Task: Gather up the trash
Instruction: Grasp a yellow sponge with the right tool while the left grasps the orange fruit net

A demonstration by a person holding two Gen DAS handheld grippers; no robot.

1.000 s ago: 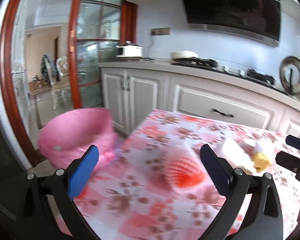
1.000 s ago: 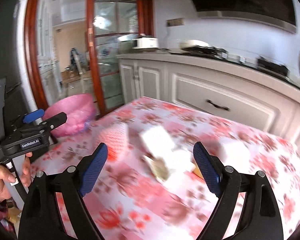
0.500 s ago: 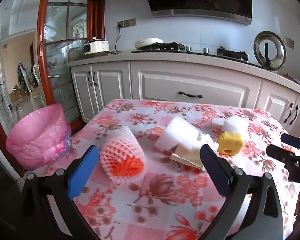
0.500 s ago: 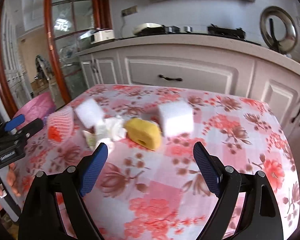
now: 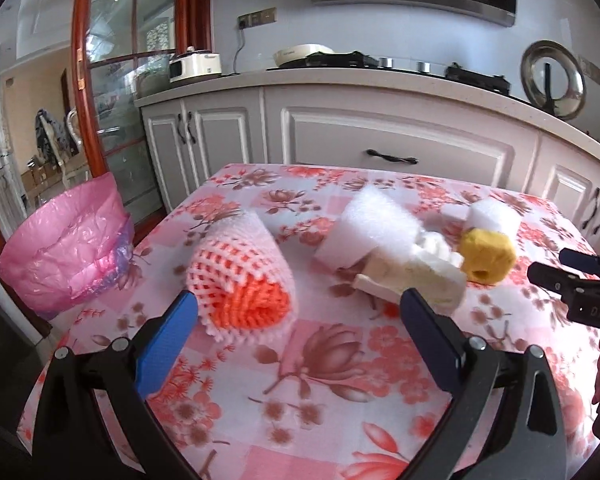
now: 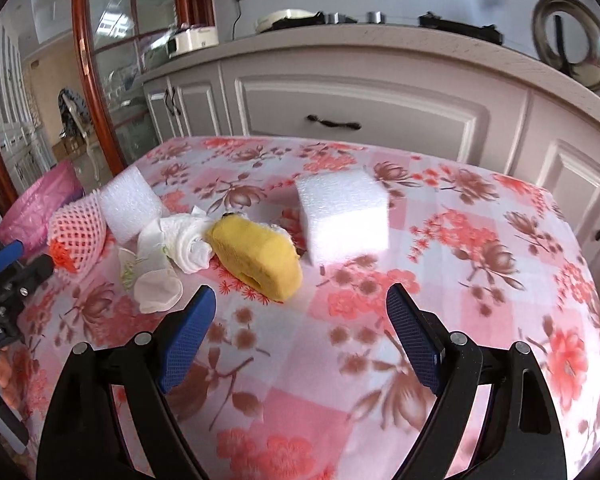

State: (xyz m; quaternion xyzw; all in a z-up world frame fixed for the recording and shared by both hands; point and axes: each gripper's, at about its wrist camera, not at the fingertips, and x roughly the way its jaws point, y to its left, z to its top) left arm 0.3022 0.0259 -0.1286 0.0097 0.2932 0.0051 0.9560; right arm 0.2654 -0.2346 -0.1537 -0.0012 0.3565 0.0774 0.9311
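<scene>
Trash (image 5: 244, 276) nearer than before.

Bright daylight, soft shadows, slight motion blur, strong fisheye bending toward dark corners.

Bare tablecloth (image 6: 480, 300) right of foam block (image 6: 344, 216); clutter leftward.

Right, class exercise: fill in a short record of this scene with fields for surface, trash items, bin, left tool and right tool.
surface: table with floral cloth
trash items: net sleeve, two foam blocks, yellow sponge, crumpled paper, all lying on the cloth
bin: pink-lined bin, off the table's left edge
left tool: open, empty, facing the net sleeve
right tool: open, empty, facing the sponge
</scene>
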